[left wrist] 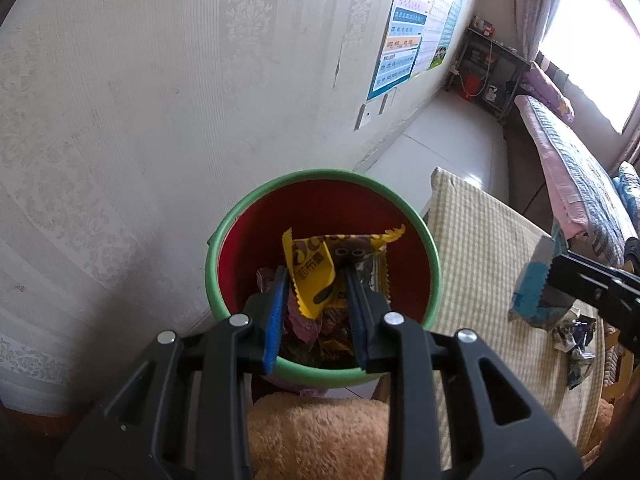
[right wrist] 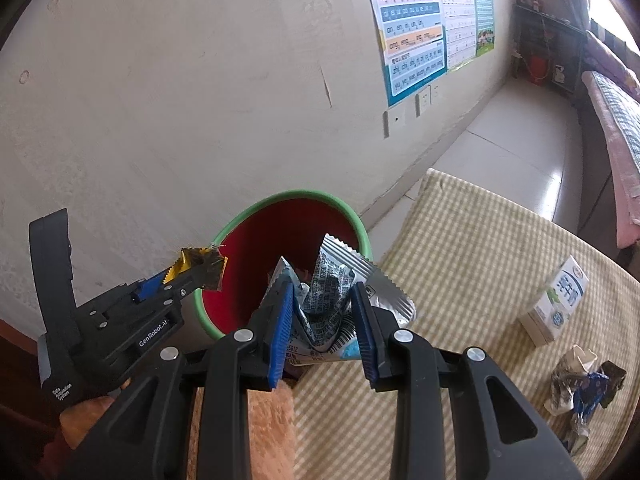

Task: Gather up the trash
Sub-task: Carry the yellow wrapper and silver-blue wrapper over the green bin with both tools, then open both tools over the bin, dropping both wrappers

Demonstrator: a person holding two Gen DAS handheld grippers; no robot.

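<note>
Now mid-drop: left tool [left wrist: 316, 300] pinching yellow wrapper [left wrist: 310, 270] over bin [left wrist: 434, 264]; right tool [right wrist: 322, 312] clamped on foil packet [right wrist: 336, 280] at five o'clock; release next.

**Papered wall, tiled floor, bright window**

A pale damask-patterned wall [left wrist: 160, 100] carries learning posters [right wrist: 416, 32] above wall sockets [right wrist: 423, 104]. Glossy white floor tiles [right wrist: 508, 148] run to a dark metal shelf [left wrist: 490, 72]. Daylight floods the curtained window [left wrist: 592, 40] beside a quilted bed [left wrist: 568, 168].

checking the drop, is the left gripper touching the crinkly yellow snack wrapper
Touching: in the right wrist view the left gripper has the yellow snack wrapper pinched between its fingers, beside the green-rimmed red bin.
</note>
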